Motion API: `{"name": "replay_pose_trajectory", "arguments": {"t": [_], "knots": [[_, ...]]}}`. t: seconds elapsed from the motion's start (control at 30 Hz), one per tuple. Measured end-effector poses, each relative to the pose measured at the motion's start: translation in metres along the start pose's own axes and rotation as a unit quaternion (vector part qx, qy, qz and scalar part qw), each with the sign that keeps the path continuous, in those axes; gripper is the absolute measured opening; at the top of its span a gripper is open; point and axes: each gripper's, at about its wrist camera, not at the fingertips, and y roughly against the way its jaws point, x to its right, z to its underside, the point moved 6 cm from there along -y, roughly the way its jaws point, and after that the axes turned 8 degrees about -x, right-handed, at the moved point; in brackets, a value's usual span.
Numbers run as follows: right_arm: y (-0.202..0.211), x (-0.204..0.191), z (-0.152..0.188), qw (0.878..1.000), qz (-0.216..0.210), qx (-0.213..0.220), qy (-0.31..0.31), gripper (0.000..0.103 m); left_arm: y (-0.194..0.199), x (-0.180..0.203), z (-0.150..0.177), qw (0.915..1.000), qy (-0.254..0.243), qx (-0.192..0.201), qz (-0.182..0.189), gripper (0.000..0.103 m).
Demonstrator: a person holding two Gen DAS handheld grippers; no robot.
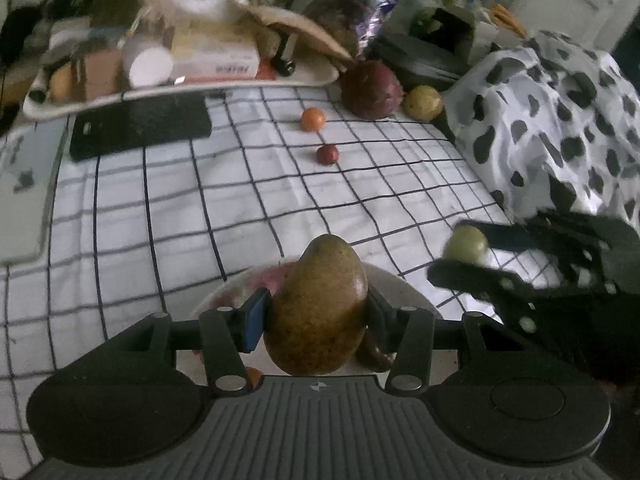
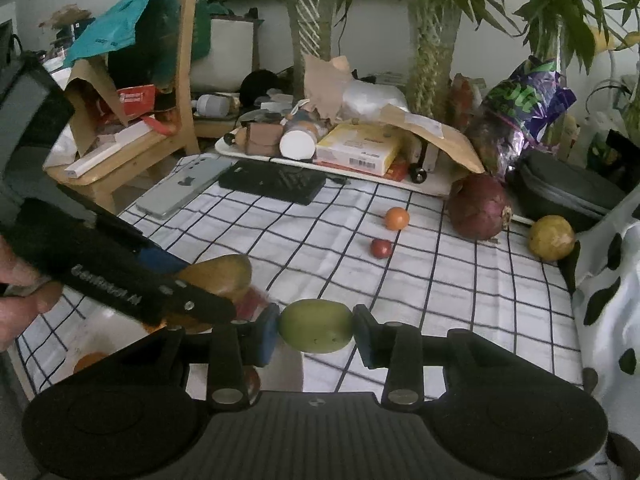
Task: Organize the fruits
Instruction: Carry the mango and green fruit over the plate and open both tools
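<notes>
My left gripper (image 1: 316,314) is shut on a brown-green mango (image 1: 318,308) and holds it over a white bowl (image 1: 404,288) with fruit in it. In the right wrist view the mango (image 2: 224,274) and left gripper (image 2: 188,300) sit at the left over the bowl (image 2: 100,328). My right gripper (image 2: 316,330) is shut on a small green fruit (image 2: 316,330), also seen in the left wrist view (image 1: 466,245). On the checked cloth farther off lie an orange fruit (image 2: 397,218), a small red fruit (image 2: 381,248), a dragon fruit (image 2: 478,208) and a yellow fruit (image 2: 552,238).
A cluttered white tray (image 2: 436,186) with boxes and a roll stands at the back. A black keyboard-like slab (image 2: 272,182) and a grey laptop (image 2: 184,188) lie at the back left. A spotted cloth (image 1: 560,128) bounds the right side. Plants and a wooden chair (image 2: 160,136) stand behind.
</notes>
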Motion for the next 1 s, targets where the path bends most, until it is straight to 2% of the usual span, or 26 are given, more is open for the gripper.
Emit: {"name": "replay_pose_trajectory", "arguments": {"t": [0.13,0.23,0.33,0.6,0.67,0.7,0.87,1.0], "knots": [[0.003,-0.004,0.007,1.0,-0.003,-0.006,0.002,0.041,-0.006,-0.009,0.0,0.999,0.041,-0.008,0.016,0.05],[0.004,-0.008,0.013,1.0,-0.003,-0.012,0.008,0.041,-0.015,-0.012,0.001,0.9977,0.057,-0.032,0.017,0.05],[0.005,-0.01,0.015,1.0,-0.004,-0.014,0.01,0.041,-0.017,-0.01,0.002,0.9978,0.05,-0.039,0.017,0.051],[0.008,-0.016,0.018,1.0,-0.011,-0.02,0.012,0.041,-0.017,-0.005,0.004,0.9983,0.027,-0.049,-0.017,0.053],[0.008,-0.017,0.019,1.0,-0.011,-0.021,0.014,0.041,-0.013,-0.004,0.003,0.999,0.023,-0.037,-0.011,0.078],[0.008,-0.018,0.02,1.0,-0.011,-0.022,0.014,0.041,-0.01,-0.003,0.001,0.9993,0.023,-0.028,-0.006,0.081],[0.01,-0.02,0.024,1.0,-0.011,-0.025,0.014,0.041,0.0,0.002,0.003,0.9997,0.021,-0.013,-0.009,0.082],[0.011,-0.024,0.029,0.999,-0.016,-0.03,0.012,0.041,0.013,0.007,0.006,0.9992,0.001,0.012,-0.039,0.082]]}}
